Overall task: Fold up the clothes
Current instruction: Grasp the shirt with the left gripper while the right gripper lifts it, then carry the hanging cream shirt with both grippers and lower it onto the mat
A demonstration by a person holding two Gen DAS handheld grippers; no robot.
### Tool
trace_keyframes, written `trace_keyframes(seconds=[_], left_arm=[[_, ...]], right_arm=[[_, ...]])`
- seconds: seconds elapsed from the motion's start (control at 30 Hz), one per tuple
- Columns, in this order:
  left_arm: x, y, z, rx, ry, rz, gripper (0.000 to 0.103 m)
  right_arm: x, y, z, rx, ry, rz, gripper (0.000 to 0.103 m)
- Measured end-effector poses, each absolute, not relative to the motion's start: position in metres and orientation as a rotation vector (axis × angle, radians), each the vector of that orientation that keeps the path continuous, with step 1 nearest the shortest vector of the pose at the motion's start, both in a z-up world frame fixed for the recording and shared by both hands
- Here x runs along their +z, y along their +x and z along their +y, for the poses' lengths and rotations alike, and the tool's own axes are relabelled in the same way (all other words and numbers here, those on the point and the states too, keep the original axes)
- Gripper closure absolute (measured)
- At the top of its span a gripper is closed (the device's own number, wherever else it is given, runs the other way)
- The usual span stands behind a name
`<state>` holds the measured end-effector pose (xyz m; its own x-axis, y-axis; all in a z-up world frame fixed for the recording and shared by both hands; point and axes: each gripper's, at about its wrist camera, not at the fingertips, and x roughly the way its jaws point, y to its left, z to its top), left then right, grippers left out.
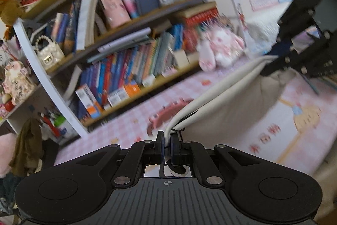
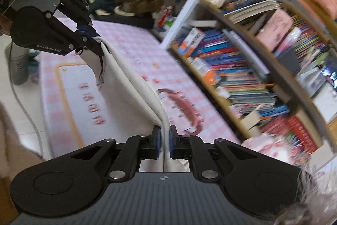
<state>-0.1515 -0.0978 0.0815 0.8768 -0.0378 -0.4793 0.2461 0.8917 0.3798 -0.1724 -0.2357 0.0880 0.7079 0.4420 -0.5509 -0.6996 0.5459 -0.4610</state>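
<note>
A cream-white garment (image 1: 221,85) hangs stretched between my two grippers above a pink checked tabletop (image 1: 126,128). My left gripper (image 1: 167,143) is shut on one end of its top edge; a black cord or tag hangs by the pads. My right gripper (image 1: 273,60) shows at the right of the left wrist view, shut on the other end. In the right wrist view my right gripper (image 2: 165,140) pinches the white garment (image 2: 134,77), and my left gripper (image 2: 99,45) holds the far end. The cloth's lower part drapes down toward the table.
A wooden bookshelf (image 1: 118,39) packed with books stands just behind the pink checked table (image 2: 130,50). A pink plush rabbit (image 1: 219,47) sits at its foot. A white shelf unit (image 1: 38,69) with toys and a bag is at the left. Tiled floor (image 2: 19,111) lies beyond the table edge.
</note>
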Motion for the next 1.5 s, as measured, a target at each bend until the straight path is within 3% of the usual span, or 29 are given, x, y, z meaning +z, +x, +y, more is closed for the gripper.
trace_keyframes(seconds=[0.6,1.0,1.1,1.23,1.3,1.37,1.43,1.5], left_arm=[[0.057,-0.044,-0.081,-0.253,0.457,0.577,0.097],[0.022,0.015,-0.067,-0.305,0.475,0.690,0.091],[0.010,0.027,-0.064,-0.303,0.491,0.720,0.083],[0.003,0.037,-0.053,-0.279,0.483,0.749,0.056],[0.006,0.035,-0.042,-0.280,0.440,0.738,0.049],[0.009,0.033,-0.030,-0.286,0.377,0.731,0.047],[0.010,0.031,-0.017,-0.305,0.269,0.742,0.048],[0.006,0.027,-0.004,-0.328,0.134,0.765,0.049]], right_arm=[[0.069,-0.069,-0.228,0.592,-0.708,0.484,0.095],[0.038,-0.007,-0.214,0.602,-0.706,0.596,0.095],[0.026,0.008,-0.209,0.603,-0.696,0.634,0.095],[0.005,0.028,-0.206,0.597,-0.679,0.693,0.095],[-0.004,0.036,-0.205,0.591,-0.664,0.717,0.094],[-0.012,0.043,-0.204,0.572,-0.641,0.718,0.091],[-0.017,0.048,-0.205,0.541,-0.612,0.699,0.074],[-0.019,0.054,-0.209,0.490,-0.565,0.693,0.070]])
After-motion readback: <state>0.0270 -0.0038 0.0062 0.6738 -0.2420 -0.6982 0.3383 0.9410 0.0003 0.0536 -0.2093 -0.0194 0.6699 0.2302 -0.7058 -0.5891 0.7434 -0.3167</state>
